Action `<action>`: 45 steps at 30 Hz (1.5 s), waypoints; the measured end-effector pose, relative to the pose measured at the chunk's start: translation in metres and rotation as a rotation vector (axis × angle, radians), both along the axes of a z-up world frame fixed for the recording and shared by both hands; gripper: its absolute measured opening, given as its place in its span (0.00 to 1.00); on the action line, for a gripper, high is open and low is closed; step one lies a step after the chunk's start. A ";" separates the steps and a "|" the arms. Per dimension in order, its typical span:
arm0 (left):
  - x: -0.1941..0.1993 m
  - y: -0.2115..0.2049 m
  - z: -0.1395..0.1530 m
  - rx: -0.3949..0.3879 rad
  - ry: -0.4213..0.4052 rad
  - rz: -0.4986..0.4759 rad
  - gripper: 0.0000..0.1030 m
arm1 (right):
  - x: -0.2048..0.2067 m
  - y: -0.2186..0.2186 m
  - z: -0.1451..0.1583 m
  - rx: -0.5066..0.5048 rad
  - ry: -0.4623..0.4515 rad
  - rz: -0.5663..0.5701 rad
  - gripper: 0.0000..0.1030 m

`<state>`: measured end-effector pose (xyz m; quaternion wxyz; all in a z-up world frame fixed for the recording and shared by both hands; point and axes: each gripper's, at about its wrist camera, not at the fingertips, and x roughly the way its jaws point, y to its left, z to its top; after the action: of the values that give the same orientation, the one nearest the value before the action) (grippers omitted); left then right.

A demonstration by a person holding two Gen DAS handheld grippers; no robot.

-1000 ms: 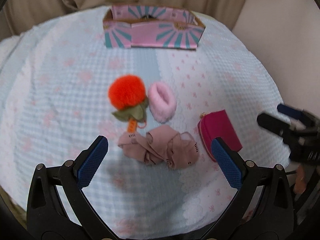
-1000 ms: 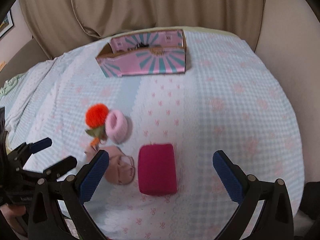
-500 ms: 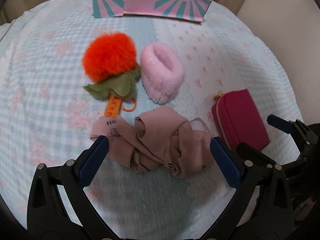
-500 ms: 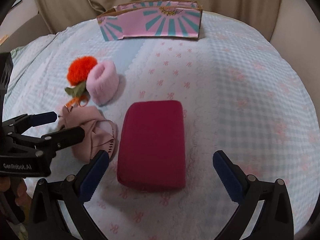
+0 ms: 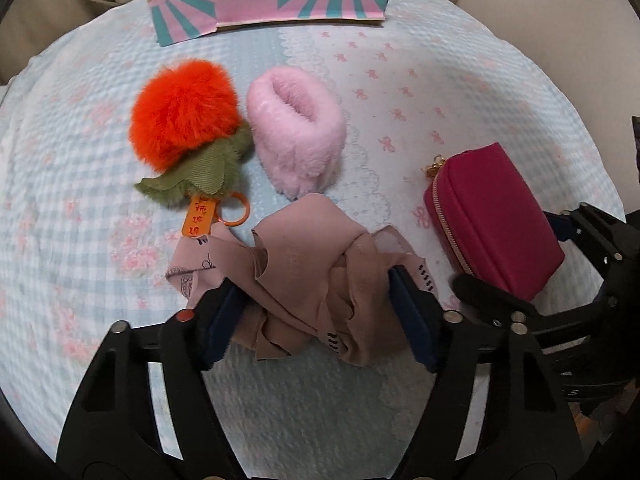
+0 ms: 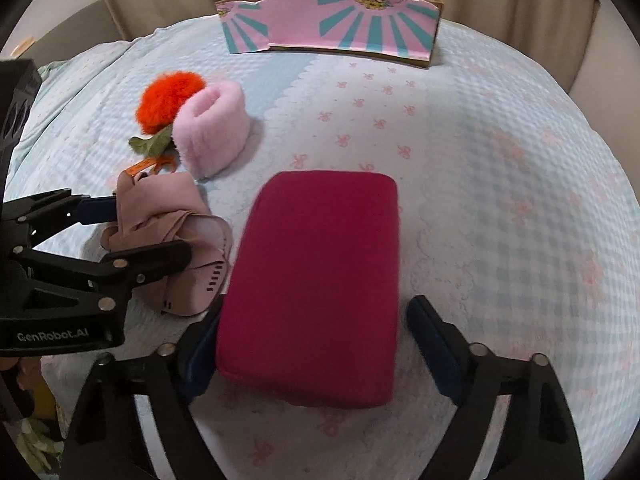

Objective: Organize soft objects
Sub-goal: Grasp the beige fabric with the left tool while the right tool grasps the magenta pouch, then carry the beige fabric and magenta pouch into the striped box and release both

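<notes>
Near the bed's front edge, the magenta pouch is straddled by the right gripper, its jaws not yet pressed; the beige cloth is pinched by the left gripper. Lifting toward the far-edge box is probably called for.

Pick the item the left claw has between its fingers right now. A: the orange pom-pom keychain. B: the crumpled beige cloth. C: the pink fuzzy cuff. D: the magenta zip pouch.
B: in the left wrist view the left claw has its blue pads pressed into both sides of the beige cloth, while the pom-pom keychain and fuzzy cuff lie untouched beyond it.
</notes>
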<state>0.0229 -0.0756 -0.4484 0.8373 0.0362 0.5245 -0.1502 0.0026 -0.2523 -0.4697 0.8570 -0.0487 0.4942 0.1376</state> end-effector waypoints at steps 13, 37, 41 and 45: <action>0.000 0.011 0.013 -0.064 0.034 0.042 0.31 | 0.004 0.001 0.009 0.043 0.013 -0.047 0.58; -0.005 0.054 0.152 -0.162 -0.061 0.154 0.30 | -0.007 -0.003 0.163 0.101 -0.093 -0.150 0.57; 0.001 0.063 0.200 -0.175 -0.104 0.176 0.30 | -0.005 -0.001 0.211 0.092 -0.129 -0.166 0.57; 0.011 0.071 0.250 -0.189 -0.166 0.198 0.30 | 0.003 -0.004 0.256 0.111 -0.164 -0.200 0.57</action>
<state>0.0342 -0.0043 -0.1988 0.8881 -0.0822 0.4382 -0.1122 0.0051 -0.2560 -0.2140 0.9054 0.0373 0.4164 0.0739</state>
